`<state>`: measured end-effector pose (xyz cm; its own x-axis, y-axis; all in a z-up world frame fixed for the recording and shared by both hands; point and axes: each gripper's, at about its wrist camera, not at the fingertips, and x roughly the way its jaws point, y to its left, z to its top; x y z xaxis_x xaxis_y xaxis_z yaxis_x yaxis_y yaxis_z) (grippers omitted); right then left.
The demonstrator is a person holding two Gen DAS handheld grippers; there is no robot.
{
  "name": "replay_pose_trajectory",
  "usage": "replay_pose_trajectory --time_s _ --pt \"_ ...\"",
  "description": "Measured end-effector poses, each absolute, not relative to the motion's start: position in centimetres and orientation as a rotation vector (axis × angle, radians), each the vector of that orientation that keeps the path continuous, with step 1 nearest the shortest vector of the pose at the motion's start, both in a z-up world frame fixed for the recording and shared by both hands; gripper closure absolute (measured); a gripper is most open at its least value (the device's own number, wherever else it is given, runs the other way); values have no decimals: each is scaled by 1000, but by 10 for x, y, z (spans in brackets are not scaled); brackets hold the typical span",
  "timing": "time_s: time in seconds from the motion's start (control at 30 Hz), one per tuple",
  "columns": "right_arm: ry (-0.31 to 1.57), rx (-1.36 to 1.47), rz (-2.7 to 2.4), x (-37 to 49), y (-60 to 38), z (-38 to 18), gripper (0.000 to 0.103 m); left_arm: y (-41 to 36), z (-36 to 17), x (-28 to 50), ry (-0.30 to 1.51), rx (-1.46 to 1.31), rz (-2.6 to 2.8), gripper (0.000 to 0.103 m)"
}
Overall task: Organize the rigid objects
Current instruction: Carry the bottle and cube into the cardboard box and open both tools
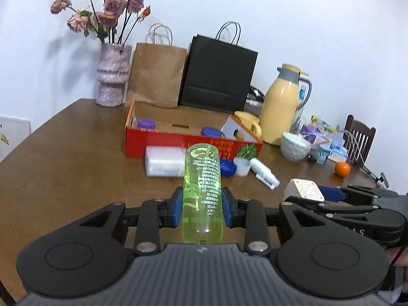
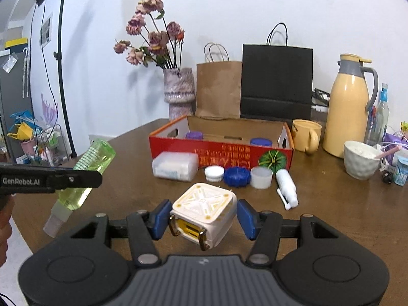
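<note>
we've got the left gripper clamped on the green bottle, right gripper clamped on the white cube; both held above the surface, in front of the red box

Print on green bottle too small to read. Bottle's cap end hidden behind gripper body in left wrist view. Red box interior mostly hidden by front wall. Clutter at right table edge unidentifiable.

A white wall stood behind the brown wooden table; a lamp stand rose at the left.
</note>
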<state>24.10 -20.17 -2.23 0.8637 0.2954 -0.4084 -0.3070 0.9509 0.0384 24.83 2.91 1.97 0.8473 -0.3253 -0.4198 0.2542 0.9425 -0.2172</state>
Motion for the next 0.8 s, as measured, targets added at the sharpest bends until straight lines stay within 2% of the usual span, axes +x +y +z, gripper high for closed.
replay_pose_trajectory --time_s 0.2,0.57,0.8 --pt "360 -40 325 260 -206 4 47 37 46 287 469 -158 -321 72" --pt "339 16 339 348 -227 49 47 51 97 391 507 -244 -335 72" --pt "360 11 294 410 -236 61 47 47 104 460 549 -214 -299 72"
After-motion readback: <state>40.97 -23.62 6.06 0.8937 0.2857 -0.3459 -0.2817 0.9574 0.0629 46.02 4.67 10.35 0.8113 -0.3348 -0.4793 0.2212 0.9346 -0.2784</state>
